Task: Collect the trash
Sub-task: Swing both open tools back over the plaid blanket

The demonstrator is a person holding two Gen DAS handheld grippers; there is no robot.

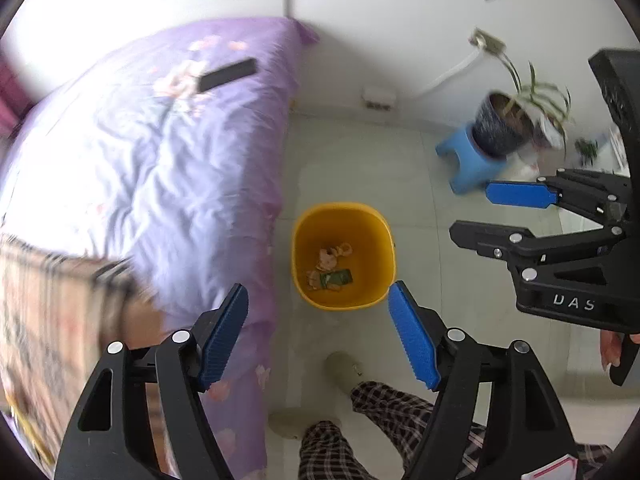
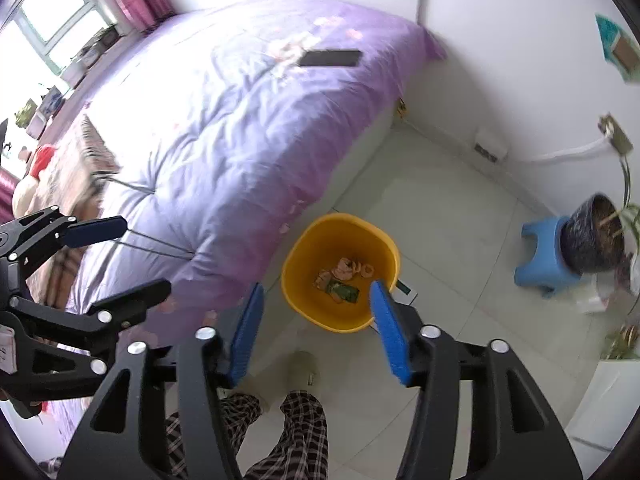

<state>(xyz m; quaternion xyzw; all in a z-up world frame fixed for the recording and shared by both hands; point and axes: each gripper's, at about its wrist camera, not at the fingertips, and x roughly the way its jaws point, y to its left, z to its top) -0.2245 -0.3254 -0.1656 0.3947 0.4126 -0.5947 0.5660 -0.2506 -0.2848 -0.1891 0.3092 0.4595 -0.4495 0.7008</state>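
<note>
Yellow bin [image 2: 340, 272]: on floor beside bed [image 2: 240, 140], holding trash scraps [image 2: 340, 280]. Left claw [image 1: 318, 332], right claw [image 2: 316, 328]: both spread, empty, poised above bin, seemingly after a drop.

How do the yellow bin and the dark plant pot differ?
The yellow bin stands on the floor beside the bed; the dark plant pot sits raised on a blue stool by the wall. The yellow bin is bright plain plastic with a squarish mouth; the dark plant pot is speckled and round. The yellow bin holds wrappers and scraps; the dark plant pot holds a plant with long leaves. Both are upright, open-topped containers.
</note>
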